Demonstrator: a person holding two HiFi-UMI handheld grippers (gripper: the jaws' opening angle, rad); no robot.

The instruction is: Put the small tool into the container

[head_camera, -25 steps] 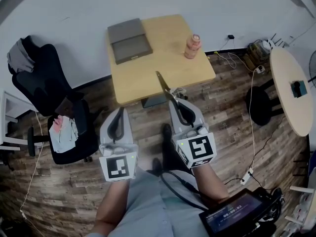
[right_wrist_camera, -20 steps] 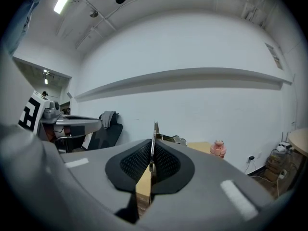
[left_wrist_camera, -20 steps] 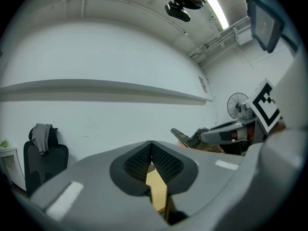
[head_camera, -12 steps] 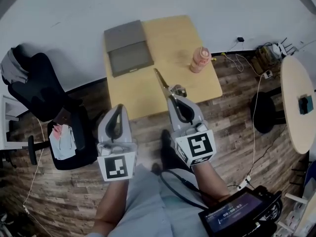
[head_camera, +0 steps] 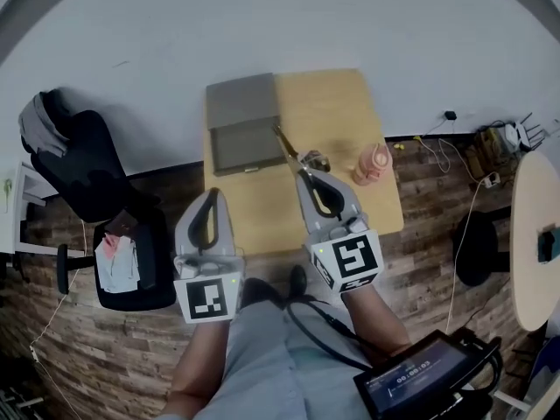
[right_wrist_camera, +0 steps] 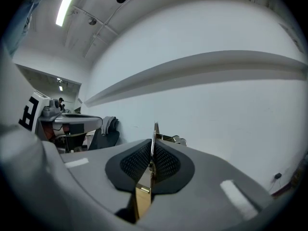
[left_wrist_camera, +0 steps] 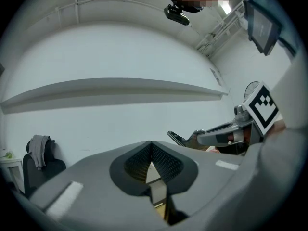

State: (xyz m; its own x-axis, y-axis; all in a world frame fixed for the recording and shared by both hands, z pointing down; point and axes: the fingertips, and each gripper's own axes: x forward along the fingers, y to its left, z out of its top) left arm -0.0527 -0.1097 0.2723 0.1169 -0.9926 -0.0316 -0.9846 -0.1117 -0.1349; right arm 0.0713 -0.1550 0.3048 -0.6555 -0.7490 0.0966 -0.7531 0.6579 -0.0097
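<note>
My right gripper [head_camera: 308, 177] is shut on the small tool [head_camera: 290, 150], a thin metal piece that sticks forward from the jaws. In the head view its tip lies over the right edge of the grey container [head_camera: 243, 122], which sits at the far left of the wooden table [head_camera: 337, 116]. In the right gripper view the tool [right_wrist_camera: 155, 132] stands edge-on between the pads of my right gripper [right_wrist_camera: 153, 147]. My left gripper [head_camera: 210, 197] hangs shut and empty over the table's near left edge; its jaws [left_wrist_camera: 151, 146] meet with nothing between them.
A pink bottle [head_camera: 370, 164] stands on the table right of the tool. A black office chair [head_camera: 83, 164] is to the left, with a white wall behind the table. A round table [head_camera: 535, 243] and floor cables lie to the right. A tablet [head_camera: 420, 381] hangs near the person's waist.
The table has come nearer and more underneath both grippers. The tool's tip, earlier over the table's bare front, now reaches the container's right edge. Both grippers stay shut.
</note>
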